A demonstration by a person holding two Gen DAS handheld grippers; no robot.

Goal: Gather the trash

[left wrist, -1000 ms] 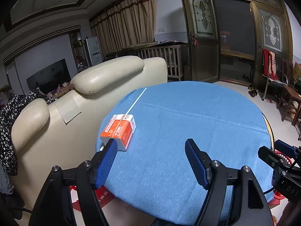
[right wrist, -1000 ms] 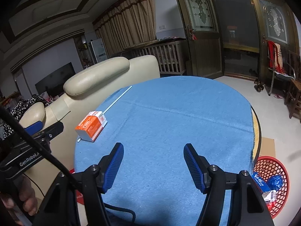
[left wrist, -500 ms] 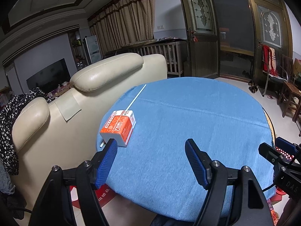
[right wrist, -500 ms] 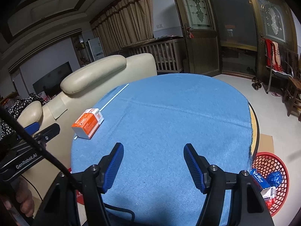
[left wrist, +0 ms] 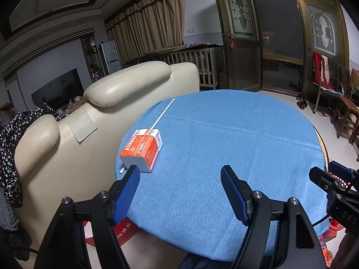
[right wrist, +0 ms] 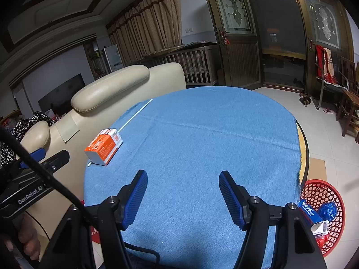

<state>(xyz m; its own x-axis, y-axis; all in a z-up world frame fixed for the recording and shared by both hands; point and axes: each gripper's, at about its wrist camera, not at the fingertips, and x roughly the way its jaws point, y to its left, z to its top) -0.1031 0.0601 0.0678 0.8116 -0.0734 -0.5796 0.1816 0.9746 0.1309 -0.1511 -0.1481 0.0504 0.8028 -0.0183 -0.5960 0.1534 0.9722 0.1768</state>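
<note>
Looking along the left gripper (left wrist: 180, 171), both blue fingers (left wrist: 125, 195) stand wide apart with nothing between them, poised over the near edge of the round table (left wrist: 224, 134) and its blue cloth. Just beyond the left fingertip lies the orange box (left wrist: 143, 149), flat on the cloth near the table's left edge, not touched by the pad. A thin white stick (left wrist: 162, 113) runs from under the box toward the far left rim, and its near end pokes out beside the box. Behind the table sits a cream sofa (left wrist: 101, 112). At the far right edge the right gripper (left wrist: 332, 179) shows from the side.

Over to the right wrist view: the right gripper (right wrist: 182, 177) also hangs above the cloth, jaws parted, nothing held. The box (right wrist: 104, 146) is well off to its left, with the stick (right wrist: 134, 115) angling away behind it. On the floor to the right, beside the table, a red basket (right wrist: 323, 190) already holds some trash: blue wrappers and a small carton. At lower left the left gripper (right wrist: 42, 159) shows in a hand (right wrist: 27, 244).
</note>
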